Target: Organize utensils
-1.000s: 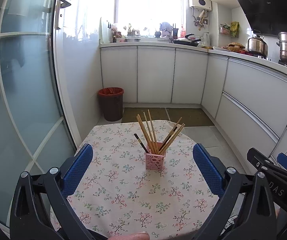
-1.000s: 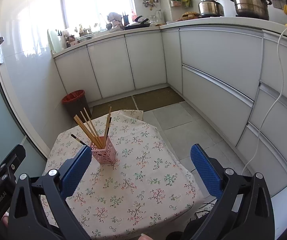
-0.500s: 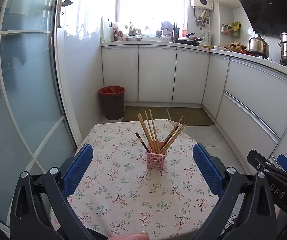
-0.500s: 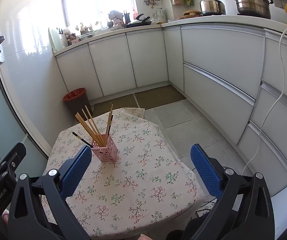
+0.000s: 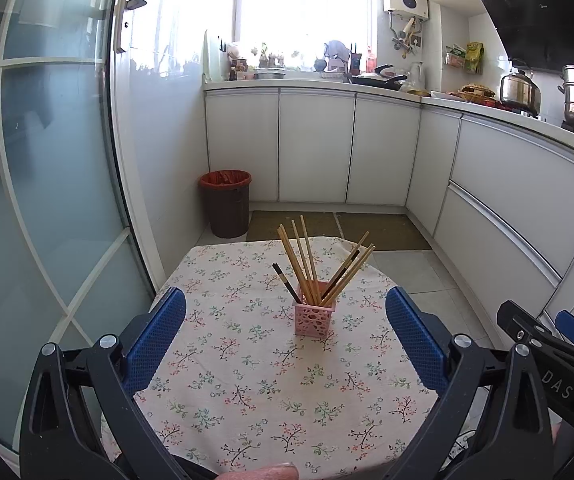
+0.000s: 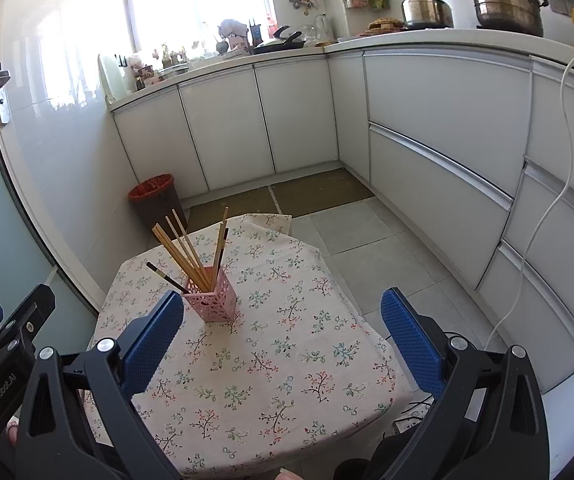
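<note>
Over the last second both cameras have drawn back and up a little, so the pink holder sits slightly lower in each frame; nothing on the counter has shifted. Nearest the lens, the left gripper (image 5: 285,334) has its blue fingers (image 5: 155,336) spread wide and empty, and the right gripper (image 6: 282,334) is likewise wide apart with nothing between its fingers (image 6: 151,338). Beyond them, the pink holder (image 5: 313,319) stands upright near the middle of the floral-cloth counter (image 5: 247,396), centre of the left view. The chopsticks (image 5: 305,260) fan out of it, tips splayed. Farther back, upper left of centre, a brown bin (image 5: 226,203) stands on the floor by the white cabinets.

The task looks finished or nearly so. The holder seems light and top-heavy; a finger brushing the splayed sticks could tip it, and the loose cloth could drag.
</note>
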A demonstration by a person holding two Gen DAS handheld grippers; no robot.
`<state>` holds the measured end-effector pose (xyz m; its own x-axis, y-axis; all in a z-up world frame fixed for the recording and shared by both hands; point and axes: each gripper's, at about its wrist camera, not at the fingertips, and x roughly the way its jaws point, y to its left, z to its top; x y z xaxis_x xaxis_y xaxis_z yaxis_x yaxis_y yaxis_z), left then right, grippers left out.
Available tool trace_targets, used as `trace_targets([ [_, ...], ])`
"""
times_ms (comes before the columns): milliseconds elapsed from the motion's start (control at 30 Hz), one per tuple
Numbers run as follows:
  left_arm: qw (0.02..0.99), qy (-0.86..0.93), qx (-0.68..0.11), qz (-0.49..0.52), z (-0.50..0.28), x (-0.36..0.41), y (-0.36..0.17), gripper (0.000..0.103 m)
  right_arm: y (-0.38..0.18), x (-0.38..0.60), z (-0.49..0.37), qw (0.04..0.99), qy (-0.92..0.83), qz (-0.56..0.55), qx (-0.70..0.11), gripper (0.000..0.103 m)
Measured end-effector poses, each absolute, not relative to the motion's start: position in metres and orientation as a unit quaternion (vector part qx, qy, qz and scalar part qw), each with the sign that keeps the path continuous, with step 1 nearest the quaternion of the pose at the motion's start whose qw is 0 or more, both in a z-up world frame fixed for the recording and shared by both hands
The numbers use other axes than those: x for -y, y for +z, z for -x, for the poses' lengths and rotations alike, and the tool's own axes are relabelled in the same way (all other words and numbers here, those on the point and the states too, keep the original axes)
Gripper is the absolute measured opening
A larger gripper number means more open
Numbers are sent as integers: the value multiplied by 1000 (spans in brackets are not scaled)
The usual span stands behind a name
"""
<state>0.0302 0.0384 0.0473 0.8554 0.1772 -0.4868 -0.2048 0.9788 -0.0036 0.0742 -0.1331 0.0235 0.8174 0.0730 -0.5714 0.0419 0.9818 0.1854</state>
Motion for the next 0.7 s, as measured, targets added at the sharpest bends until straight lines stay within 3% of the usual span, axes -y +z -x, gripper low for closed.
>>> trace_targets([
  [700, 961, 98, -257, 27, -31, -37, 45, 96, 23, 131, -72, 948, 10, -96, -305, 96],
])
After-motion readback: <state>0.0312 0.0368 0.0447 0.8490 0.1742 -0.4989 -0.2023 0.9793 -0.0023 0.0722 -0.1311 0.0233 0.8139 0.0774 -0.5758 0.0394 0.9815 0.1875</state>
